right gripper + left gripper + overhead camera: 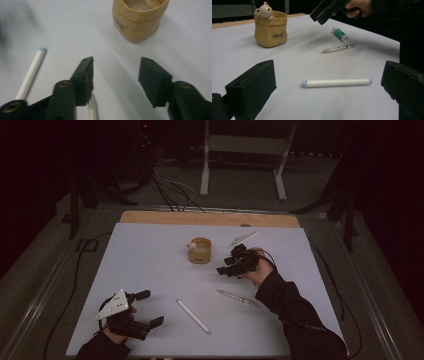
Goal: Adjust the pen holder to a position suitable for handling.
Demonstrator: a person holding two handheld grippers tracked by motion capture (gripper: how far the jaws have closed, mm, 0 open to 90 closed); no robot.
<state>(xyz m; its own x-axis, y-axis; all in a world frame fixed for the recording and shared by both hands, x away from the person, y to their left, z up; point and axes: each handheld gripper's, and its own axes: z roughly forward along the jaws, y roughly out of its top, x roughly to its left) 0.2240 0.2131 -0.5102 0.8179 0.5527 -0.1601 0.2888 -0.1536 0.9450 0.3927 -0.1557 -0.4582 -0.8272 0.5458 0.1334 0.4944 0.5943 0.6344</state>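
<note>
1. The right gripper [231, 265] hangs over the middle-right of the table [150, 250], a little above the surface. Its jaws stand apart with nothing between them.
2. In the right gripper view the tan cup [138, 18] sits ahead of those parted jaws, and a pen tip [92, 110] shows just below the left jaw on the table.
3. That pen [237, 297] lies flat on the table, near and slightly right of the right gripper, not touched by it.
4. The tan cup [200, 251] stands upright at the middle of the table, just left of the right gripper; a small bear figure [264, 10] sits on its rim.
5. The left gripper [150, 312] rests low at the near left corner, jaws wide open and empty.
6. A white marker [336, 82] lies on the table between the left gripper's jaws in its own view, but well ahead of them.
7. A glue stick [340, 34] with a green label lies on its side to the far right of the cup.
</note>
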